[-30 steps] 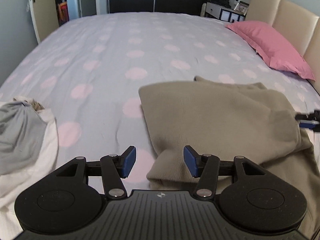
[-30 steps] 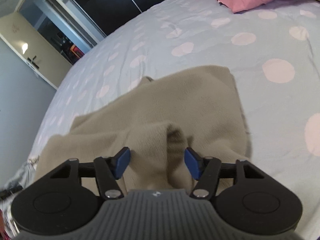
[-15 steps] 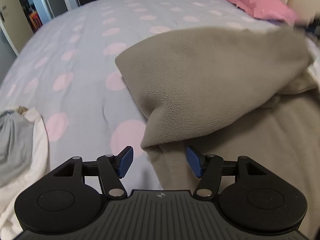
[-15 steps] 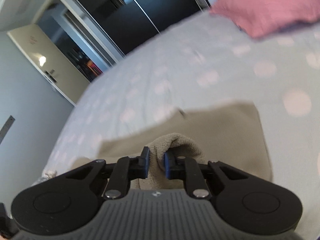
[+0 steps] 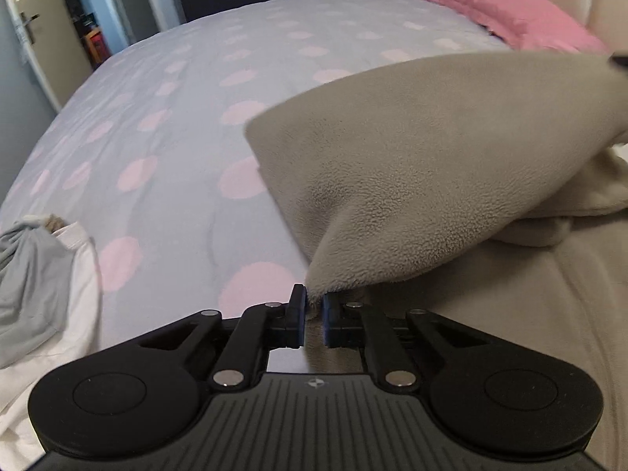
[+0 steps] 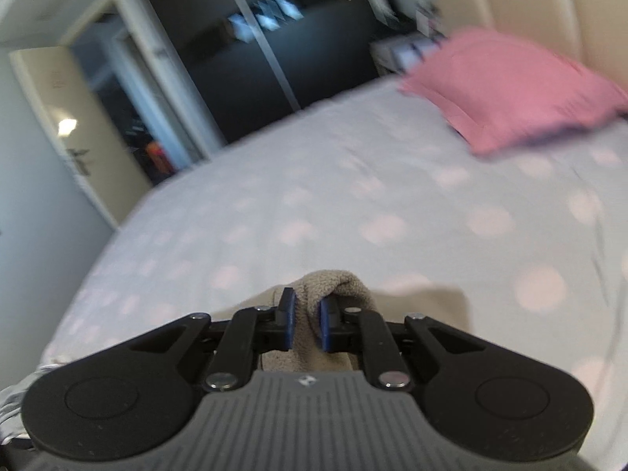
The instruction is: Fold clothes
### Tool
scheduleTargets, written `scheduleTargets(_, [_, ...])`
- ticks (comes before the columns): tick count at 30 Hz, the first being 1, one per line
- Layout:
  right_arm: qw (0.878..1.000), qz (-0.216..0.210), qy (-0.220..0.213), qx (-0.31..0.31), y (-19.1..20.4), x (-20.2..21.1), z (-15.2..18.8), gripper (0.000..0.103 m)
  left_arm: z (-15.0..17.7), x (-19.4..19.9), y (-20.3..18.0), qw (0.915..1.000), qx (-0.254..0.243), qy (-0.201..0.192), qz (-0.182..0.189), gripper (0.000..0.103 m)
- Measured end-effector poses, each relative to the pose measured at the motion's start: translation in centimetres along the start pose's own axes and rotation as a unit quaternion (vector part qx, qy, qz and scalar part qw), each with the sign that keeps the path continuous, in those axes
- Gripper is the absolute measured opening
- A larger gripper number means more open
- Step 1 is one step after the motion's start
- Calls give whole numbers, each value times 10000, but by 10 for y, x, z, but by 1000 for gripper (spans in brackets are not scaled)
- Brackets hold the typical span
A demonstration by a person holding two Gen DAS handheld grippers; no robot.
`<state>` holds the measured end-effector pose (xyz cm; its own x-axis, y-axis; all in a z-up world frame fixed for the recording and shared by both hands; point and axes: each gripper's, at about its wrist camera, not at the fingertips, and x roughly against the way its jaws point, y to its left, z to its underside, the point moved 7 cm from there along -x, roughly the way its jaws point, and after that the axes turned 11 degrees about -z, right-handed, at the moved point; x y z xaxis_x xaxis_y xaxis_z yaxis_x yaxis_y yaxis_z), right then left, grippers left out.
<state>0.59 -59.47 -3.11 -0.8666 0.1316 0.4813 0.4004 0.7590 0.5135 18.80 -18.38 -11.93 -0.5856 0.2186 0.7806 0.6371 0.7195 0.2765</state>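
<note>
The left gripper (image 5: 313, 316) is closing its fingers on a corner of the beige fleece garment (image 5: 431, 180), which rises from bottom centre toward the upper right of the left wrist frame, with more of it bunched at lower right. In the right wrist frame, the right gripper (image 6: 305, 324) has its fingers clamped on a fold of the same fleece. The bed (image 5: 188, 125), covered in pale grey with pink dots, carries a pink pillow (image 6: 506, 90) at upper right and a grey and white clothes pile (image 5: 35, 274) at the left edge.

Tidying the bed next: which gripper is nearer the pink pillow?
Right, probably. The right gripper, shut on the beige fleece, faces the pink pillow more closely; the left gripper, closing on fleece, sits farther down the bed.
</note>
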Motion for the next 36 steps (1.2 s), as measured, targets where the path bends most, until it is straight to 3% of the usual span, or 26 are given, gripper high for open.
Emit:
scheduleTargets(2, [9993,336,157,-86,-23,-11,12,14,2,-1,-7,9999,-116,19,45,14])
scheduleTargets(4, [9976,581,349,-117,-36,-23,25,14,10,-11,-4,9993,-96,362,-27,12])
scheduleTargets(8, [9955,695,644,21,-43,-35,41,14,24,-26,11,9961,169,863,-87,7])
scheduleTargets(9, [9953,671,693,22,-42,-37,43,14,27,-27,15,9951,118,949,-261,1])
scheduleTargets(12, [9957,628,685,-4,-45,-29,47,22,32,-29,28,9929,122,1041,-558,1])
scheduleTargets(13, [9960,613,647,-28,-46,-24,46,33,31,-26,32,9935,253,989,-499,1])
scheduleTargets(14, [9966,593,575,-73,-47,-19,44,37,29,-23,36,9941,370,921,-444,1])
scheduleTargets(17, [9974,555,434,-132,-50,-4,40,37,13,-5,40,9972,472,456,-363,2])
scheduleTargets(21, [9980,450,412,-167,-55,9,45,40,-15,14,25,9985,524,-152,-57,13])
scheduleTargets(24, [9979,256,499,-330,-64,10,59,51,-33,20,5,9980,496,-386,111,14])
scheduleTargets(30, [9972,-12,749,-77,-66,-1,83,50,-58,9,-23,9959,591,-578,359,17])
scheduleTargets(31, [9966,-75,813,-67,-66,-5,87,43,-61,4,-25,9957,630,-565,389,16])
scheduleTargets(32, [9958,-114,904,-82,-66,-8,92,28,-63,-1,-27,9954,669,-552,418,16])
scheduleTargets(36, [9916,130,1239,355,-56,-11,100,22,-66,-21,-35,9967,613,-443,295,17])
